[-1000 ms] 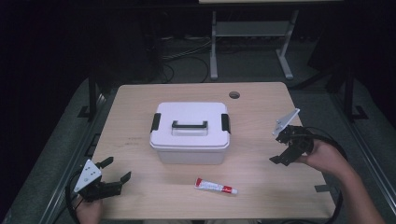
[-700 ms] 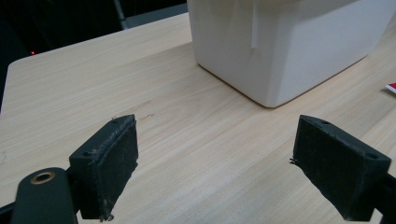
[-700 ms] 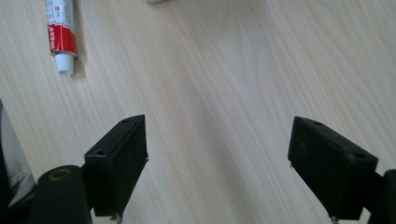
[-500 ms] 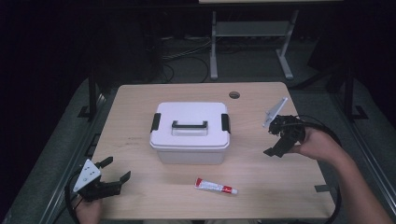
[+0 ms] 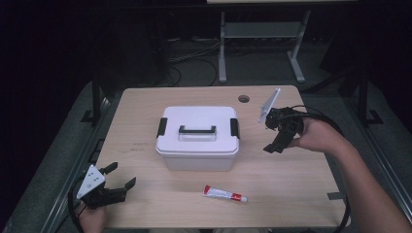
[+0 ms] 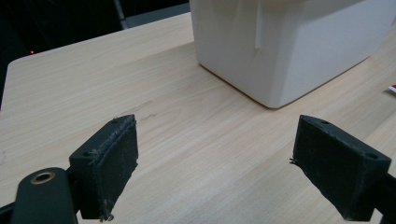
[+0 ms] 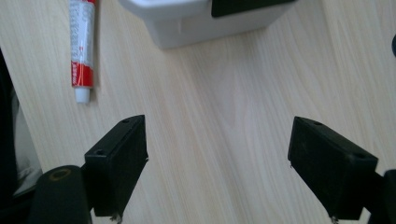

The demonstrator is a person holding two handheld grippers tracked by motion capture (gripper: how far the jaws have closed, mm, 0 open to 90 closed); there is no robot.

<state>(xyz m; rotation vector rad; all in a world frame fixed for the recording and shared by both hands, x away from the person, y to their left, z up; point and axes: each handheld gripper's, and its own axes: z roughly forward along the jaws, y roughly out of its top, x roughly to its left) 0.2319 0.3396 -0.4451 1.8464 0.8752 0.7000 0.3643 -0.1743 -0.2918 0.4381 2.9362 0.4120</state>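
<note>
A white lidded box (image 5: 198, 136) with a black handle and black side latches stands at the middle of the wooden table (image 5: 145, 111). In front of it lies a red and white tube (image 5: 224, 193). My left gripper (image 5: 120, 175) rests open at the table's near left corner, pointing toward the box (image 6: 289, 46); nothing lies between its jaws (image 6: 217, 126). A hand holds my right gripper (image 5: 271, 134) open above the table, just right of the box. Its own view looks down past the open gripper (image 7: 219, 123) on bare wood, the tube (image 7: 82, 42) and a box corner (image 7: 187, 23).
A round cable hole (image 5: 244, 98) sits in the table's far side. A metal stand (image 5: 257, 43) and loose cables are on the dark floor behind. The person's right forearm (image 5: 369, 184) crosses the table's right front corner.
The right gripper has moved left and a little farther up the table, closer to the box's right side. The left gripper, box and tube have stayed put.
</note>
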